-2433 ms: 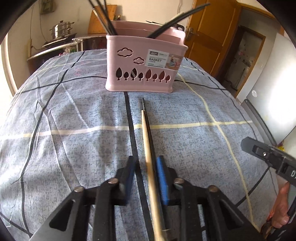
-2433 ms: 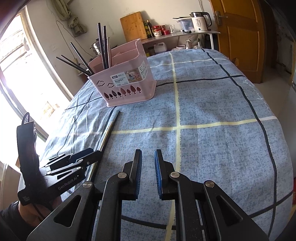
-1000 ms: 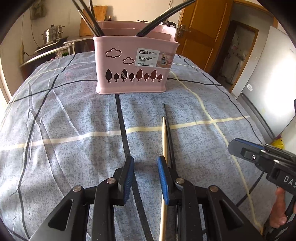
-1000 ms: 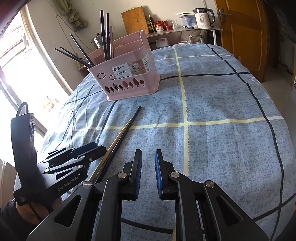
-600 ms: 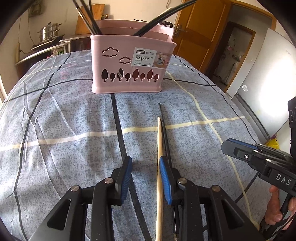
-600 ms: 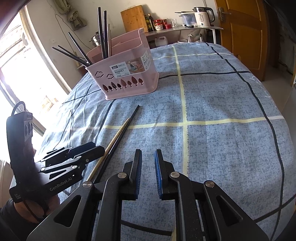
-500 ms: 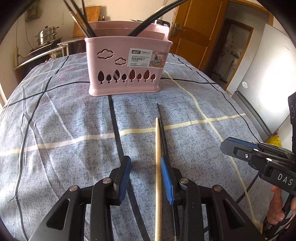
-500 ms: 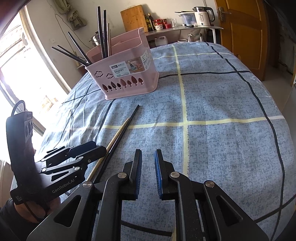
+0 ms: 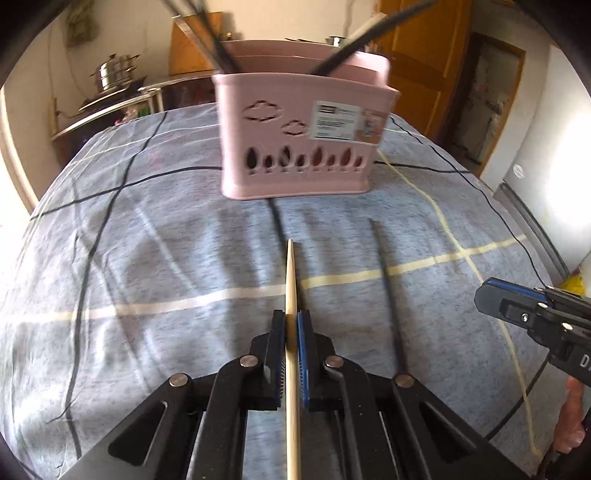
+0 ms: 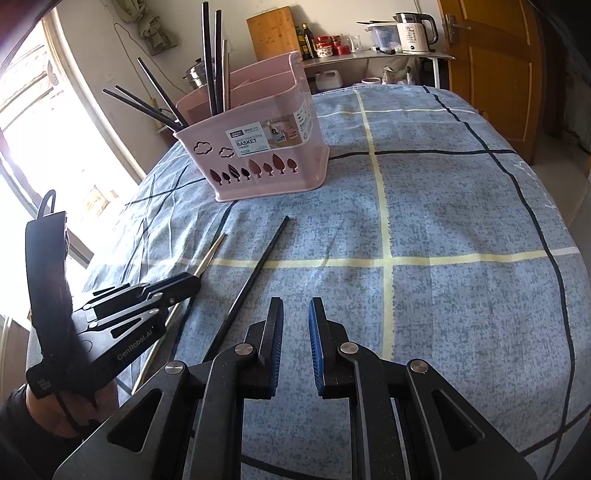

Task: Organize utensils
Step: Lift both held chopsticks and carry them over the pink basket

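My left gripper (image 9: 291, 318) is shut on a light wooden chopstick (image 9: 290, 280) whose tip points toward the pink utensil basket (image 9: 295, 155). A black chopstick (image 9: 388, 288) lies on the cloth to its right. In the right wrist view the left gripper (image 10: 192, 281) holds the wooden chopstick (image 10: 212, 254) at the left, the black chopstick (image 10: 258, 266) lies beside it, and the basket (image 10: 258, 162) stands further back with several dark chopsticks in it. My right gripper (image 10: 295, 314) is open and empty above the cloth; it also shows in the left wrist view (image 9: 484, 295).
A blue checked cloth (image 10: 461, 221) covers the table. A counter with a kettle (image 10: 413, 26) and bottles stands behind, a wooden door (image 10: 491, 55) at the right, a window at the left. A steel pot (image 9: 114, 74) sits on a stand beyond the table.
My left gripper has closed on the wooden chopstick and drawn it leftward, away from the black chopstick, which stays on the cloth. The right gripper has stayed put.
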### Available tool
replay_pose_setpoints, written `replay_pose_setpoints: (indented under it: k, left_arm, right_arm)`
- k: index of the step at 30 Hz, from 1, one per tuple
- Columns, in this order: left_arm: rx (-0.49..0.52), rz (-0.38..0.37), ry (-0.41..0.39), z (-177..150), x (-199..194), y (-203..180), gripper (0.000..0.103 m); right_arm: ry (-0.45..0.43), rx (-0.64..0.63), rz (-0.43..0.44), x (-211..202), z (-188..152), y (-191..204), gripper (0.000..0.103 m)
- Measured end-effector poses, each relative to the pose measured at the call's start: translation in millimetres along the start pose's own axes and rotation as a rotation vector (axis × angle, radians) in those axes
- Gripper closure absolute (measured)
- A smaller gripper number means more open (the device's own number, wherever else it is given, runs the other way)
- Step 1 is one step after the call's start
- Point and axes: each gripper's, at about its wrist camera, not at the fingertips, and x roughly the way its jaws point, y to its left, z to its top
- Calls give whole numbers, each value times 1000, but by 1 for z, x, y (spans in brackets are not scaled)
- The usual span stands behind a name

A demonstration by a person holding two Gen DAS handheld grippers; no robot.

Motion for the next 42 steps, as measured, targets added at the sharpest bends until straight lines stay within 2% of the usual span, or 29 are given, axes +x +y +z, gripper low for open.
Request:
replay_pose_setpoints:
  k: [10, 18, 25, 27, 33, 39, 42]
  left_arm:
    - [-124, 21, 19, 3, -9, 53, 97]
    - [-57, 32, 71, 30, 9, 59, 93]
    - [-39, 43, 102, 49, 22, 57, 93]
    - [-41, 53, 105, 51, 24, 57, 95]
    - [-69, 33, 97, 51, 16, 57, 98]
    - [-64, 14, 17, 68, -19, 51, 99]
    - [-61, 2, -35, 80, -43, 46, 99]
  right_arm:
    - [65, -47, 15, 47, 28, 26, 89]
    - [112, -33, -61, 75, 52, 30, 89]
    - [132, -17, -109, 87, 63, 33, 89]
    - [140, -26, -118, 88, 63, 34, 95]
    - [136, -27, -66, 76, 62, 40, 97]
    - [54, -62, -24, 41, 77, 50, 98]
    - [-14, -78, -6, 13, 89, 57, 98]
